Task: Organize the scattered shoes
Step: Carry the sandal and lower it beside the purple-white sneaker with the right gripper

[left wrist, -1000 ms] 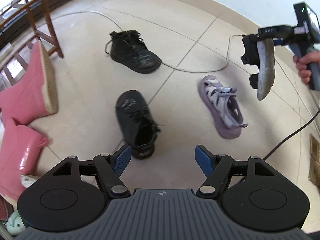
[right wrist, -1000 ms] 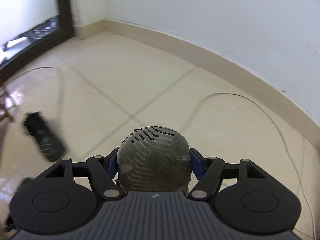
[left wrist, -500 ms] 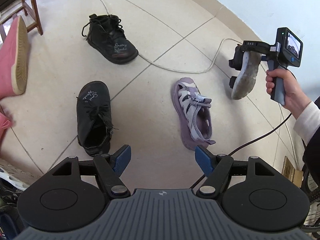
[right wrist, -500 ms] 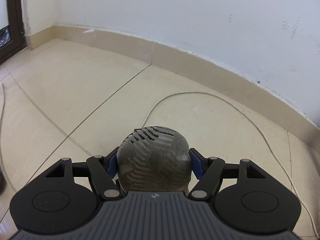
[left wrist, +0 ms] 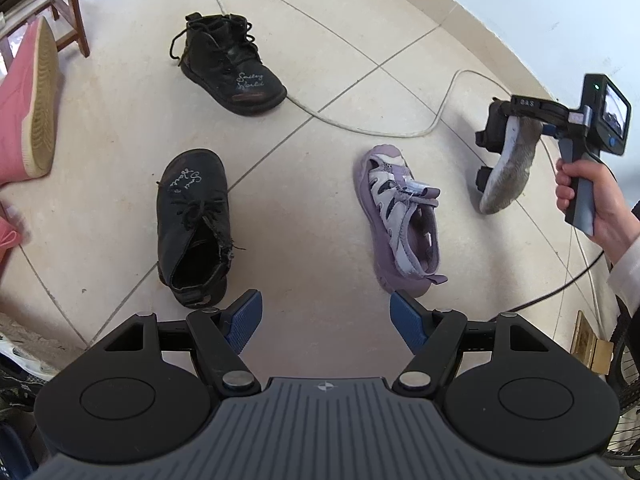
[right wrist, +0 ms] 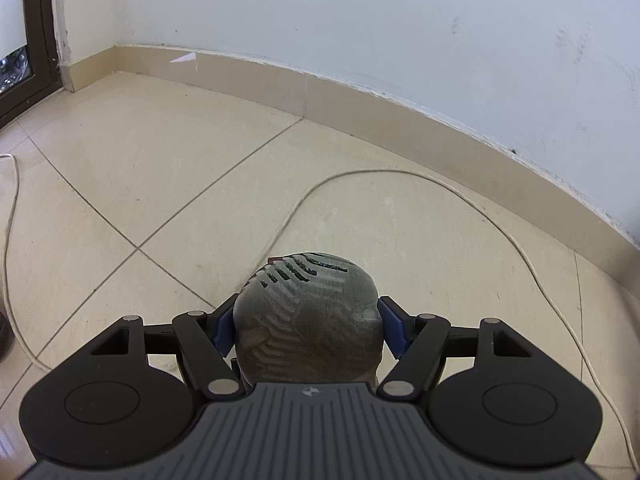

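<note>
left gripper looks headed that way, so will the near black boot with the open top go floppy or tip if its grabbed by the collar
The near black boot would probably sag at the collar: its ankle gapes open with a frayed edge and loose laces. It looks unlikely to tip when nudged, since it sits flat on a wide sole on the tile floor. The toe seems stiffer, holding its rounded shape.

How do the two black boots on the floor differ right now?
The nearer black boot points its toe away from the camera and shows its open mouth; the farther black boot points its toe to the right, side-on. The nearer one's toe script reads upside down, the farther one's upright. Both are black lace-ups resting on their soles on the tile.
</note>
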Available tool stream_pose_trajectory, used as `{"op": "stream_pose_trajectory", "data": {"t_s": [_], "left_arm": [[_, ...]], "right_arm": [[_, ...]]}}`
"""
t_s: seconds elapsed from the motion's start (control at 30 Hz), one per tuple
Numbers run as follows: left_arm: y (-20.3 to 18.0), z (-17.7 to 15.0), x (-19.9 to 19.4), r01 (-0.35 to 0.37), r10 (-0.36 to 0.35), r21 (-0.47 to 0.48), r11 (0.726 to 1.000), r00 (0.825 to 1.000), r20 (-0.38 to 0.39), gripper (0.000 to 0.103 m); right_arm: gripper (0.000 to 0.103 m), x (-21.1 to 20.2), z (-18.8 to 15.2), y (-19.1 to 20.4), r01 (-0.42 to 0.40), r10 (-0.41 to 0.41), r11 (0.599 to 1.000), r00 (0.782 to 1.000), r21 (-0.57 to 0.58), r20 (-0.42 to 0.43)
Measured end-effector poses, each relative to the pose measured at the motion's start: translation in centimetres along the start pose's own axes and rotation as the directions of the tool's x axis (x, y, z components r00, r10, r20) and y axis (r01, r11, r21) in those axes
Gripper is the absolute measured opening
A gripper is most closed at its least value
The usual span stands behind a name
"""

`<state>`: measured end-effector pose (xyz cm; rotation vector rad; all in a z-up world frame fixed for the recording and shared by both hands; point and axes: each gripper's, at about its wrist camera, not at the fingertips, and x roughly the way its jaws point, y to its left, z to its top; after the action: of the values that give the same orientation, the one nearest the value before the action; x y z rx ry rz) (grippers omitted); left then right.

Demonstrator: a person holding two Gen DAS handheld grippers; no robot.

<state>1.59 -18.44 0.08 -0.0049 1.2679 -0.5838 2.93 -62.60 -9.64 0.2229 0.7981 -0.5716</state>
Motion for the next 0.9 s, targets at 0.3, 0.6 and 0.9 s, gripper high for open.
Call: {"op": "stream_pose_trajectory", "data": {"t_s": [0.3, 0.6, 0.9], "left_arm": [[1.0, -0.9, 1.1, -0.003, 0.003, -0.001, 1.000, 0.999, -0.036, 0.073], [1.0, -1.9, 1.4, 0.013, -0.012, 0.014, 1.000, 0.998, -0.060, 0.073], [1.1, -2.9, 1.3, 0.014, -0.012, 0.021, 1.000, 0.996, -0.083, 0.073]], "right_arm": [[0.076, -2.1, -1.9, -0.5, -0.005, 0.005, 1.000, 0.999, -0.005, -0.049], [0.076, -1.0, -2.5, 1.8, -0.034, 0.016, 0.996, 0.978, -0.083, -0.207], [0.077, -2.3, -5.2, 3.5, -0.100, 0.059, 0.988, 0.948, -0.118, -0.311]]}}
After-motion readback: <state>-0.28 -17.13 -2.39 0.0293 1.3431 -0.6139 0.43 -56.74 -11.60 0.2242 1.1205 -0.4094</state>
